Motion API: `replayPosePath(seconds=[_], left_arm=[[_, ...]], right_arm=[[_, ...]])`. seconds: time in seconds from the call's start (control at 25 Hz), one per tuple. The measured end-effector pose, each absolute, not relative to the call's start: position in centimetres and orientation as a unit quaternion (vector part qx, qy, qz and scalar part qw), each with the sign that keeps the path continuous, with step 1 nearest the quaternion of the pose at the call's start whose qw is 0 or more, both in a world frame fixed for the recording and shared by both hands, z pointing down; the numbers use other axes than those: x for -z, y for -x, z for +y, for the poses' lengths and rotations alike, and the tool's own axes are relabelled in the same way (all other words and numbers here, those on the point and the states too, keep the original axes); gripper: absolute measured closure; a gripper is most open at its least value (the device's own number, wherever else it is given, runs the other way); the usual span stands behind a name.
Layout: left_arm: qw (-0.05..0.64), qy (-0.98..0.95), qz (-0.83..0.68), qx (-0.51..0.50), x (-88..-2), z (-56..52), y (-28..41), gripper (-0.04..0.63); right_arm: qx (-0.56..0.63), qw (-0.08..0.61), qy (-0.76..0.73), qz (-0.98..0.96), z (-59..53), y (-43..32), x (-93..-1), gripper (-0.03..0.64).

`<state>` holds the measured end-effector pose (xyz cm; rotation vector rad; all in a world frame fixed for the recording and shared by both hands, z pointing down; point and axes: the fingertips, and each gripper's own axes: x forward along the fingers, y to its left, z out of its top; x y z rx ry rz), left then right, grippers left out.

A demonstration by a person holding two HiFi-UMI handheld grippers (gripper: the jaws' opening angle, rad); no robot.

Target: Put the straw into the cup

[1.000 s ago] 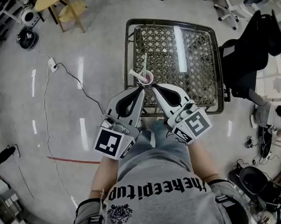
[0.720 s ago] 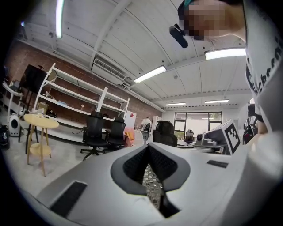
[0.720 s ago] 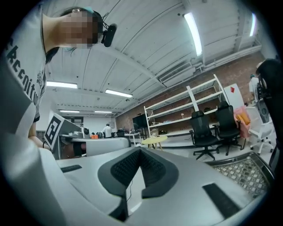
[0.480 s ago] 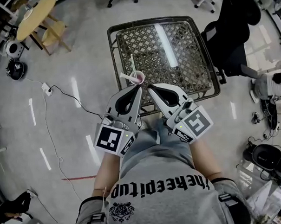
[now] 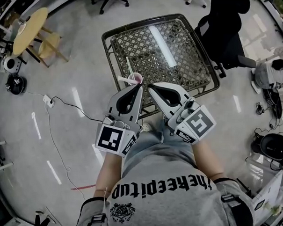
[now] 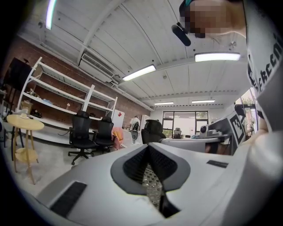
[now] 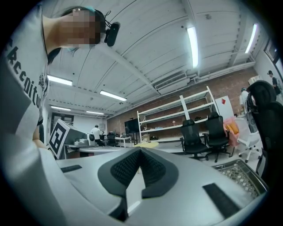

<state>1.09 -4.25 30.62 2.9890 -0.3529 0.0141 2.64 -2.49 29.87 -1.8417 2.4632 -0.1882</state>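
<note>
Head view shows the cup (image 5: 136,78), straw (image 5: 128,67) in it, just beyond the left claw (image 5: 140,87) and right claw (image 5: 150,86), both closed empty.

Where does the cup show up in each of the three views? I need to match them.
Head view: cup on the table, near its left-front edge, just past the left claw.
Left gripper view: no cup; only the table lattice shows in the gap between the jaws.
Right gripper view: no cup; table at lower right.
Shared landmark: the table.
</note>
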Motion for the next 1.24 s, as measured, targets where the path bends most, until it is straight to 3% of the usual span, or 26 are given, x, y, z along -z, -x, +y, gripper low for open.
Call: replayPosePath(seconds=[1.24], left_arm=[[0.064, -0.991, -0.113, 0.007, -29.7, -3.6, 0.3, 0.574]], right_arm=[[0.044, 0.018, 0.604, 0.795, -2.0, -1.3, -28.6, 0.609]])
